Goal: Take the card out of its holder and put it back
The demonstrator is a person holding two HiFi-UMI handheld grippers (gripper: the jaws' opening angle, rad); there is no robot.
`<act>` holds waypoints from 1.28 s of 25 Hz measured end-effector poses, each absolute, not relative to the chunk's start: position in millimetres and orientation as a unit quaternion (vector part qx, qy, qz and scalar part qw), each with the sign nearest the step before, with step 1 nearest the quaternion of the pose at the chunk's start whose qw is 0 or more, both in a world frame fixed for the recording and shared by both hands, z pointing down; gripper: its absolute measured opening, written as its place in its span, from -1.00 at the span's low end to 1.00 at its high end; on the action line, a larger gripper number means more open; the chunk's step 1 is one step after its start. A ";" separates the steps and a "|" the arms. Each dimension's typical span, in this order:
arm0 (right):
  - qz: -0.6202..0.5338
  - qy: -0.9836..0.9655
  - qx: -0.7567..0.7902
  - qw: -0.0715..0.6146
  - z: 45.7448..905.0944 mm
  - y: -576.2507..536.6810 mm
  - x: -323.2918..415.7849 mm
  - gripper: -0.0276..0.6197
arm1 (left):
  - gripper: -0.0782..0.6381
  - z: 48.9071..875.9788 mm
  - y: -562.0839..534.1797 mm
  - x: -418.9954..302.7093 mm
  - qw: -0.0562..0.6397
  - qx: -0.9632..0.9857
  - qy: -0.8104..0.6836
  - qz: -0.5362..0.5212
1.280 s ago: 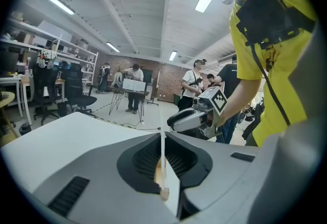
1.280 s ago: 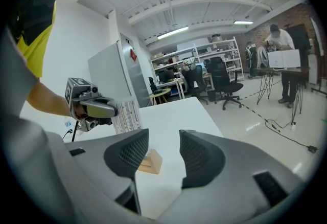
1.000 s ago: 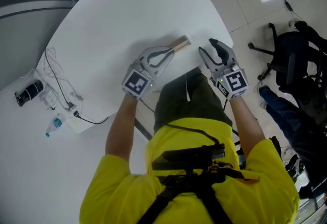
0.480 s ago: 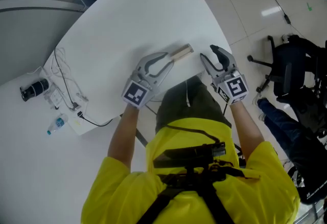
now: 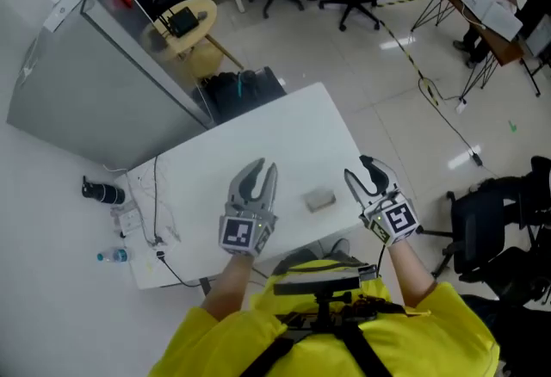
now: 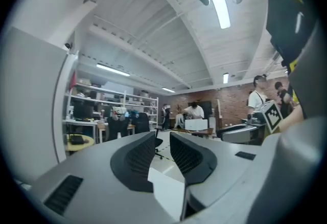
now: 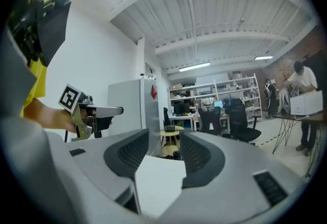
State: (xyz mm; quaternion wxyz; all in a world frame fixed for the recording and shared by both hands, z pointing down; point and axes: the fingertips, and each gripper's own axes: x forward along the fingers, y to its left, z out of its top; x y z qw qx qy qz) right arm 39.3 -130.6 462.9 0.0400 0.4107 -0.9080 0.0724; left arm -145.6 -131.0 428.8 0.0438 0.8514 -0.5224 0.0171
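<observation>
On the tabletop (image 5: 215,169) the card holder (image 5: 319,200) is laid flat, untouched | judged light, thin, fairly stiff, slippery: to be pinched at a short edge | left tongs (image 5: 263,169) lifted, empty, closing | right tongs (image 5: 360,170) spread, empty.

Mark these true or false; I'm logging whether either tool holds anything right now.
1. The card holder lies on the white table, between the two tools in the head view. True.
2. The right tool grips the card holder. False: its jaws stand apart with nothing between them.
3. The left tool holds a card. False: nothing is between its jaws, which are closing.
4. A round yellow table stands beyond the white table. True.
</observation>
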 end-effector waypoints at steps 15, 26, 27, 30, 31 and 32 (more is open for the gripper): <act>0.036 -0.908 0.416 -0.013 408.0 -136.6 24.9 -0.72 | -0.52 418.7 -129.1 -166.0 0.029 0.819 -0.574 -0.006; 0.049 -0.901 0.431 -0.005 418.4 -136.4 26.4 -0.79 | -0.52 433.3 -129.1 -155.2 0.043 0.827 -0.560 0.010; 0.047 -0.902 0.429 -0.005 418.0 -136.9 24.3 -0.79 | -0.52 434.7 -130.0 -156.0 0.045 0.828 -0.560 0.011; 0.045 -0.904 0.426 -0.005 416.8 -138.6 19.0 -0.80 | -0.52 432.8 -132.2 -157.8 0.046 0.828 -0.559 0.006; 0.044 -0.904 0.426 -0.005 416.7 -139.4 17.6 -0.79 | -0.52 431.1 -132.8 -158.1 0.046 0.828 -0.559 0.004; 0.044 -0.904 0.425 -0.006 416.4 -140.2 16.2 -0.79 | -0.52 429.9 -133.1 -158.2 0.044 0.828 -0.559 0.005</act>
